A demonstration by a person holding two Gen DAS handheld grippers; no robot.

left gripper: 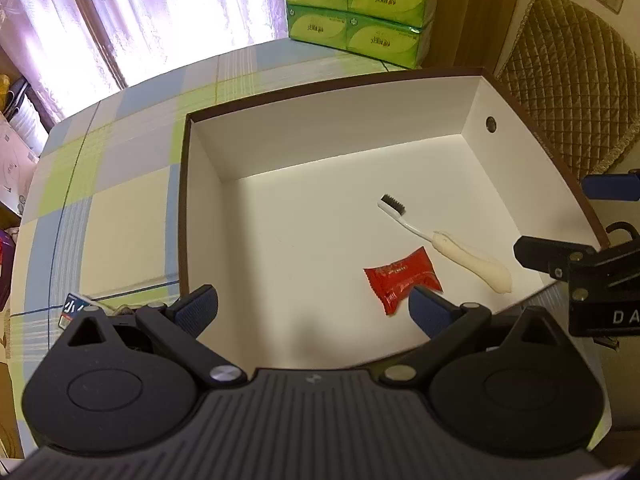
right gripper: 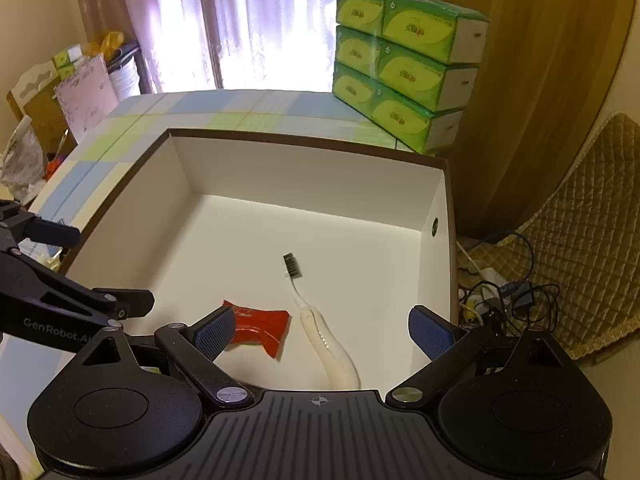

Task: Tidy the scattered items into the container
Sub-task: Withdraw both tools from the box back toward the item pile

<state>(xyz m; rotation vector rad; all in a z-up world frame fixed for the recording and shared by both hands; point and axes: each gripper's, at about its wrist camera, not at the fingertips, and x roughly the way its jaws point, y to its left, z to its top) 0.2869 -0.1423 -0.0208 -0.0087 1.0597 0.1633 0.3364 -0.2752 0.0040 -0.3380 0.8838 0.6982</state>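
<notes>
Since the toothbrush (left gripper: 444,240) and the red packet (left gripper: 402,279) are already lying on the floor of the box (left gripper: 320,144), I'd say a good chunk of the tidying is done. They sit close together toward the near right part of the box, brush head pointing to the far side, packet just left of the handle and not touching it as far as I can tell.

What's left? On the surface (left gripper: 120,208), just outside the box's near left corner, there's a small blue and white pack (left gripper: 74,308) peeking out behind the left tool (left gripper: 312,306). Looks like that one is not in yet, though most of it is hidden so I can't say what it is. Can't see other strays from here.

Both tools are empty with fingers spread wide apart. The left tool hangs over the near edge of the box, and the right tool (right gripper: 320,330) hangs over the near right part, right above the brush handle.

Room-wise, the box is mostly bare, so loads of space to drop stuff in the left and far parts. The walls stand fairly tall, so anything coming in has to clear the brown rim first. The stack of tissue boxes (right gripper: 404,64) sits at the far right of the surface, well out of the way.
</notes>
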